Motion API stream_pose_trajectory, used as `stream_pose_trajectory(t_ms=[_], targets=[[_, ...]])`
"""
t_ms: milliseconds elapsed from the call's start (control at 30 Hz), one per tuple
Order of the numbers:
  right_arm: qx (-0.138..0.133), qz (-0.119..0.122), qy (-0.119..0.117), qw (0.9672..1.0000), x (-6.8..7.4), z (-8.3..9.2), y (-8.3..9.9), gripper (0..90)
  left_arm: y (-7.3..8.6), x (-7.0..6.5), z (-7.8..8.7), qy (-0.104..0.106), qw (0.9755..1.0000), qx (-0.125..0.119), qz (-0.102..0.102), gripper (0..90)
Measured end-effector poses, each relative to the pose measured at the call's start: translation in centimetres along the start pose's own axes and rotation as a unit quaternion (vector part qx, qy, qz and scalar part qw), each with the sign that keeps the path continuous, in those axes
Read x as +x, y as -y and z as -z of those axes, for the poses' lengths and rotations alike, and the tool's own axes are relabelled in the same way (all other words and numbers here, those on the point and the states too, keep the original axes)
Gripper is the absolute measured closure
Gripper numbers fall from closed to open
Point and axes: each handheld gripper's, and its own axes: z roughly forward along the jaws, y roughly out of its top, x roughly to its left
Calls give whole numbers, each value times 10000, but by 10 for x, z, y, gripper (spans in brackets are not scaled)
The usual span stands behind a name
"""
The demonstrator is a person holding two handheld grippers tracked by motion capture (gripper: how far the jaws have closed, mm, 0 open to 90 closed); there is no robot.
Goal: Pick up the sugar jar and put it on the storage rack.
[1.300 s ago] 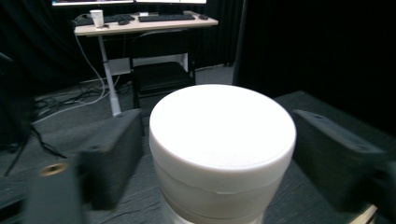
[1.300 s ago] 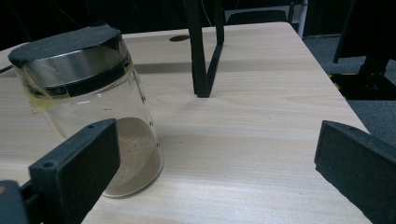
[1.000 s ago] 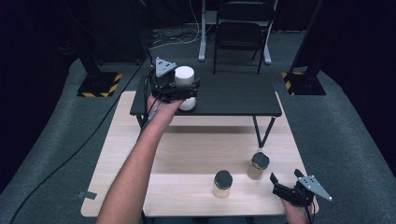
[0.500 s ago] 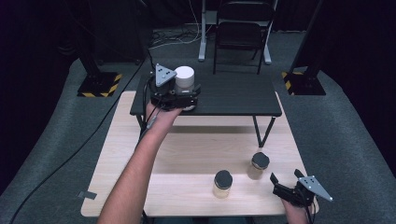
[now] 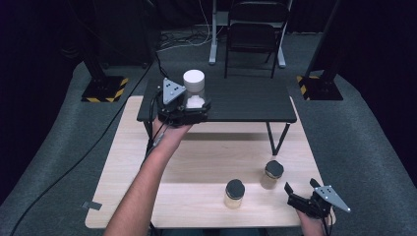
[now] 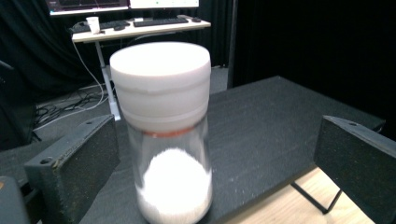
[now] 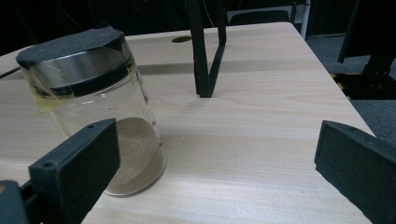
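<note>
Two black-lidded jars (image 5: pixel 235 193) (image 5: pixel 273 174) stand near each other on the pale wooden worktop (image 5: pixel 123 162), both holding brownish powder. Beyond the small black worktop (image 5: pixel 246 101), a dark folding chair (image 5: pixel 253 37) sits on grey carpet, flanked by yellow-striped stand bases (image 5: pixel 104 88).

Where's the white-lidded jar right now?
The white-lidded jar stands upright on the black shelf, at its left end in the high view, between the open jaws of the left gripper.
</note>
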Motion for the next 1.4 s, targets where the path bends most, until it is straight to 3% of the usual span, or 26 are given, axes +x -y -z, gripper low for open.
stream_pose_trajectory(t_ms=[633, 767, 1233, 1400], targets=[[-21, -16, -20, 10000, 0, 1, 0, 0, 25, -19, 18, 135, 9997, -129, -160, 1], [-18, -12, -29, 10000, 0, 1, 0, 0, 31, -18, 21, 155, 9997, -158, -129, 1], [-10, -10, -25, 10000, 0, 0, 0, 0, 57, -8, 31, -61, 9999, -88, -133, 2], [-13, -10, -28, 10000, 0, 0, 0, 0, 66, -6, 37, -45, 9998, -174, -110, 2]])
